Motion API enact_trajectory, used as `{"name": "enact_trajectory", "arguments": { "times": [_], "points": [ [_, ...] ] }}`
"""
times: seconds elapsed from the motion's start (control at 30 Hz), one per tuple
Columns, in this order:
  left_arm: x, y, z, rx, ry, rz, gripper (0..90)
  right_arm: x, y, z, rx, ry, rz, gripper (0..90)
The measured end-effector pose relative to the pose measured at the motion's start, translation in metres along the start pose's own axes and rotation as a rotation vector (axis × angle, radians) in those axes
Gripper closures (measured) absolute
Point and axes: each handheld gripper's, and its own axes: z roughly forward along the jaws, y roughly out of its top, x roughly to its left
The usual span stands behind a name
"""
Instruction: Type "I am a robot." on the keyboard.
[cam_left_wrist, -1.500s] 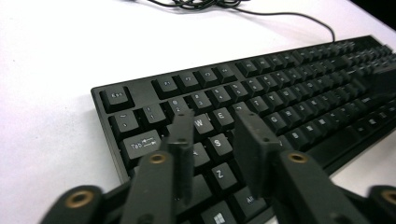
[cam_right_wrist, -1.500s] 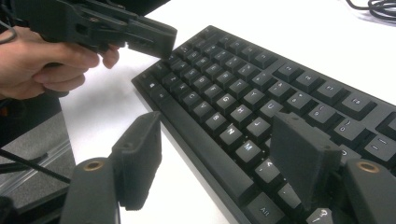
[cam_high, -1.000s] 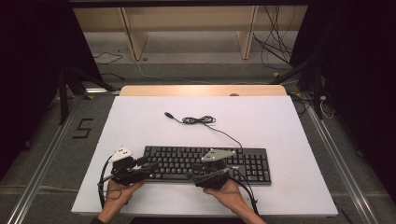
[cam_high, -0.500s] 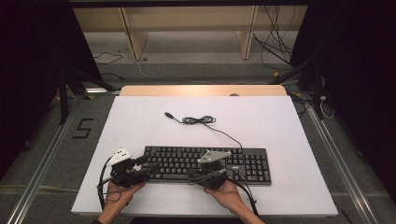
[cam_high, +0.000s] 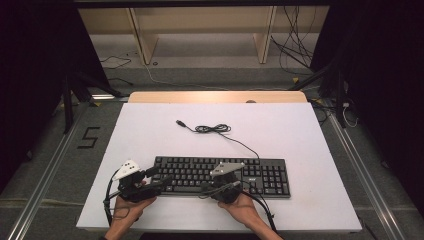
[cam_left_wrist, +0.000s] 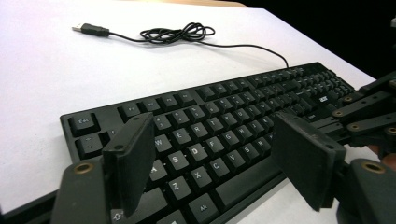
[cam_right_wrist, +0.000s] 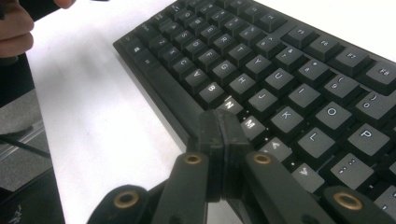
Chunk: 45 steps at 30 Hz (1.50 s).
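- The keyboard (cam_high: 220, 175) lies at the near edge of the table (cam_high: 300, 135), long axis running left to right, its cable (cam_high: 215, 129) trailing away to a loose coil beyond.
- My left gripper (cam_left_wrist: 210, 158) has just been opening; its jaws stand spread over the left letter keys, nothing between them.
- My right gripper (cam_right_wrist: 219, 130) is pressed together, tip just above the bottom row by N and M.
- It looks the nearer to pressing a key.
- Legible: Esc, plain letter legends; no brand readable.

Looks like a lab recording rig: white table (cam_high: 300, 135), black curtains (cam_high: 385, 75), floor cables at 1 o'clock (cam_high: 295, 45), taped floor number at 9 o'clock (cam_high: 88, 137).
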Motion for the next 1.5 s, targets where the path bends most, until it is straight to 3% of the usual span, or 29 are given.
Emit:
{"name": "enact_trajectory", "arguments": {
  "times": [0.8, 1.3, 1.5],
  "points": [
    [-0.0041, -0.0014, -0.0026, -0.007, -0.013, 0.02, 27.9, -0.0012, -0.0027, 0.0063, 0.042, -0.007, 0.003, 90.0],
    [-0.0028, -0.0011, -0.0021, -0.01, -0.005, 0.014, 27.9, -0.0001, -0.0035, 0.0075, 0.029, -0.009, 0.006, 90.0],
    [-0.0008, -0.0007, -0.0015, -0.008, 0.003, 0.013, 27.9, -0.0012, -0.0018, 0.0019, -0.001, 0.01, 0.03, 83.8]
  ]
}}
